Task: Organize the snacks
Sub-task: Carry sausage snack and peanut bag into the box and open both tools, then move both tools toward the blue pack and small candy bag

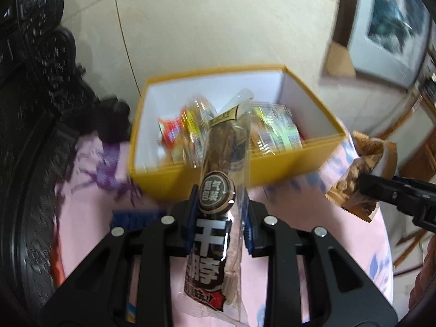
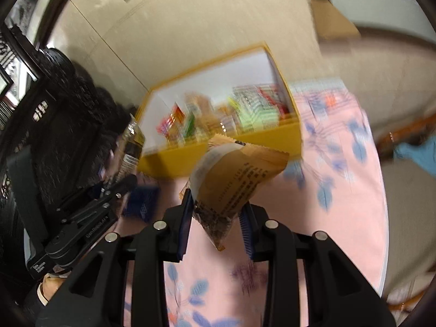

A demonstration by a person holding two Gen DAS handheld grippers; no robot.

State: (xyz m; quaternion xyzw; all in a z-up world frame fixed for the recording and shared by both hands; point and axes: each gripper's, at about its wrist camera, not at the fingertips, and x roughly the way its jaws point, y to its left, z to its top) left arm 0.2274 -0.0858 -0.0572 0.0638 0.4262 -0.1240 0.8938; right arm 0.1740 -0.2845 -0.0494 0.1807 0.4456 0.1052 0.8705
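My left gripper (image 1: 219, 212) is shut on a long clear snack packet (image 1: 215, 234) with a black label and brown sticks inside; it hangs above the pink cloth in front of the yellow box (image 1: 275, 169). My right gripper (image 2: 216, 212) is shut on a brown paper snack bag (image 2: 237, 179), held up before the same yellow box (image 2: 226, 155). The box has white inner walls and holds several colourful snack packets (image 1: 275, 130). In the left wrist view the right gripper (image 1: 365, 186) shows at the right edge with the brown bag (image 1: 357, 179). The left gripper (image 2: 128, 182) appears at the left of the right wrist view.
A pink tablecloth (image 2: 338, 190) with blue leaf prints covers the round table. A dark carved wooden chair (image 1: 30, 114) stands at the left. A blue object (image 2: 143, 201) lies on the cloth near the box. Beige floor tiles and a cardboard box (image 1: 339, 60) lie beyond.
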